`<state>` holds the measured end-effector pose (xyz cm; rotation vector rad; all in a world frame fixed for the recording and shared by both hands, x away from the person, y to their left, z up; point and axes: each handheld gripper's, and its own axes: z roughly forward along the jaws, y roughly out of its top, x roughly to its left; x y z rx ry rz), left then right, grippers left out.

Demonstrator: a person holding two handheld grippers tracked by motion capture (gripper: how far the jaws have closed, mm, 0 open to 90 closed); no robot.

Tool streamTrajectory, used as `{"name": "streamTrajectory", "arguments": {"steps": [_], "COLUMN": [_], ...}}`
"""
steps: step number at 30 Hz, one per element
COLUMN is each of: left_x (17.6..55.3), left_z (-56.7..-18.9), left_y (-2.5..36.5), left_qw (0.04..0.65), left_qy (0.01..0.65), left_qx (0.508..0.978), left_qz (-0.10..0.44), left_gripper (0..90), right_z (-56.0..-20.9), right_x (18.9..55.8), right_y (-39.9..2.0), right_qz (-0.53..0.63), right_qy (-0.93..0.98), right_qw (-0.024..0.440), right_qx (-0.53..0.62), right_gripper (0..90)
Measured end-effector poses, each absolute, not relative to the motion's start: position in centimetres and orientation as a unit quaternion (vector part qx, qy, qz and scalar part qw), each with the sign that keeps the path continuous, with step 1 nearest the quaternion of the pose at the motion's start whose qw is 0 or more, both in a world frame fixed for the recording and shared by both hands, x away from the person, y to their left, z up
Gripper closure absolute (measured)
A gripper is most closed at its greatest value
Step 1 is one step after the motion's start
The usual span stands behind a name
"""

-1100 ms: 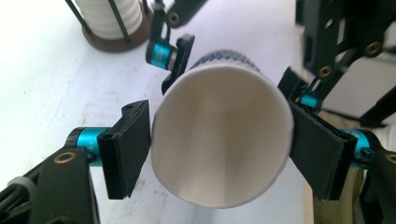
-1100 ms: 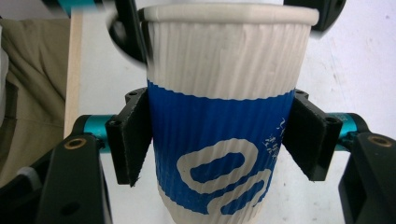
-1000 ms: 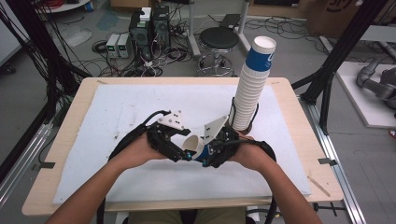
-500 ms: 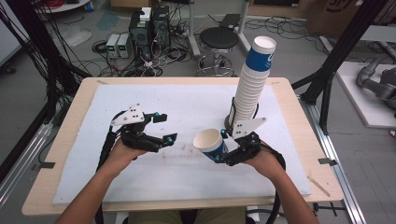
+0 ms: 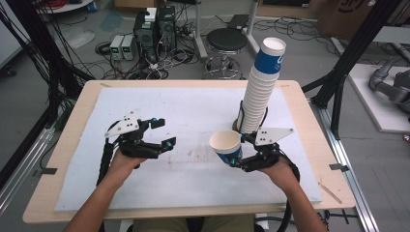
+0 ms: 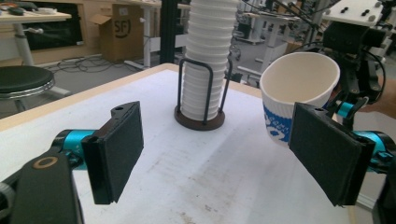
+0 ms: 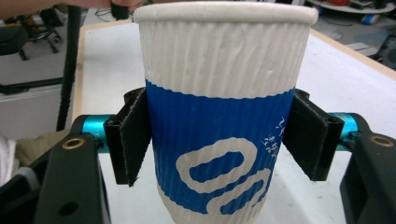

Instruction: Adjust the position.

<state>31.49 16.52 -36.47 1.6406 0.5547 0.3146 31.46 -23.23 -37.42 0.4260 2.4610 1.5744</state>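
cup [image 5: 227,146]: clamped at its blue band by the right gripper [image 5: 240,155], kept clear of the surface [image 5: 183,174] near its right edge, apparently freed for placing
stack [image 5: 261,87]: left in its wire holder toward the far right corner
left gripper [image 5: 159,134]: jaws just opened wide, nothing held
right hand [image 5: 275,166]: held low, level

Stack [image 6: 208,60] top: cut off by the upper edge in the left gripper view.
Cup [image 7: 219,116] base: runs off the bottom edge in the right gripper view.
Cup print: partly behind the left gripper's pad; unreadable.
Rack [image 5: 240,123]: mostly behind the stack.
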Motion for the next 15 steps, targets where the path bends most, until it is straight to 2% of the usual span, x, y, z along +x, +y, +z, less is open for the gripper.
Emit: {"name": "streamTrajectory", "arguments": {"steps": [15], "left_x": [30.4], "left_z": [-40.1], "left_y": [19.1], "left_qw": [0.641], "left_qy": [0.278], "left_qx": [0.697], "left_qz": [0.161], "left_gripper": [18.2], "right_z": [-38.3], "right_x": [31.1], "right_y": [-24.8], "right_qz": [0.559], "right_qy": [0.801], "right_qw": [0.132], "right_qx": [0.168], "right_gripper": [29.8]}}
